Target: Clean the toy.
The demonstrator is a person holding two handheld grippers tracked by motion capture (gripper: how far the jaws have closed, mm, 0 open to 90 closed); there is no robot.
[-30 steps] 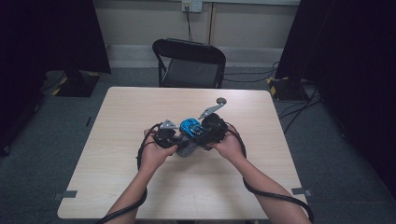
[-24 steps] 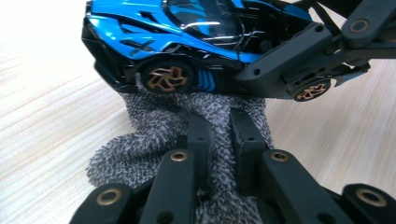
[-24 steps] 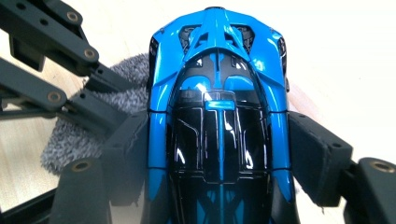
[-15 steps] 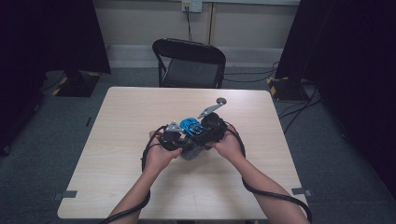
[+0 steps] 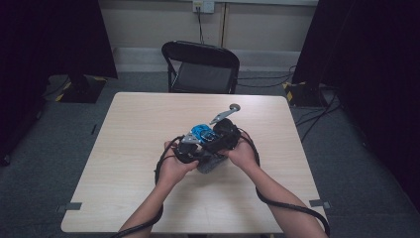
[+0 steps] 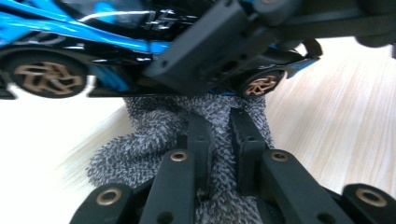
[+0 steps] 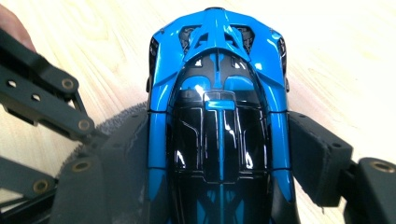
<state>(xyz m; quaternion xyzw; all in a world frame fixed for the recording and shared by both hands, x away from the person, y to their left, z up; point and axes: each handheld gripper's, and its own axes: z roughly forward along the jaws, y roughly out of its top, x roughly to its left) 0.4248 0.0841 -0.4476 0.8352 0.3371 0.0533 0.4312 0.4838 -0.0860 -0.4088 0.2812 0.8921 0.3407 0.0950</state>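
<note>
A glossy blue and black toy car (image 7: 217, 116) sits between the jaws of my right gripper (image 7: 219, 158), which press on its two sides. In the left gripper view the car (image 6: 93, 28) hangs just above a grey knitted cloth (image 6: 154, 121), with one right jaw crossing its side. My left gripper (image 6: 219, 126) is shut on that cloth, its jaws nearly touching. In the high view both grippers meet at the table's middle: left gripper (image 5: 190, 148), right gripper (image 5: 223, 136), the car (image 5: 200, 132) between them and the cloth (image 5: 210, 163) beneath.
The light wooden table (image 5: 148, 119) carries nothing else. A black folding chair (image 5: 200, 67) stands behind its far edge. Black cables trail from both grippers along the forearms. Dark curtains flank the room, and cables lie on the floor at right (image 5: 317, 114).
My left gripper has shifted right, closer to the car and the right gripper. The right gripper has stayed almost where it was, still holding the car.
</note>
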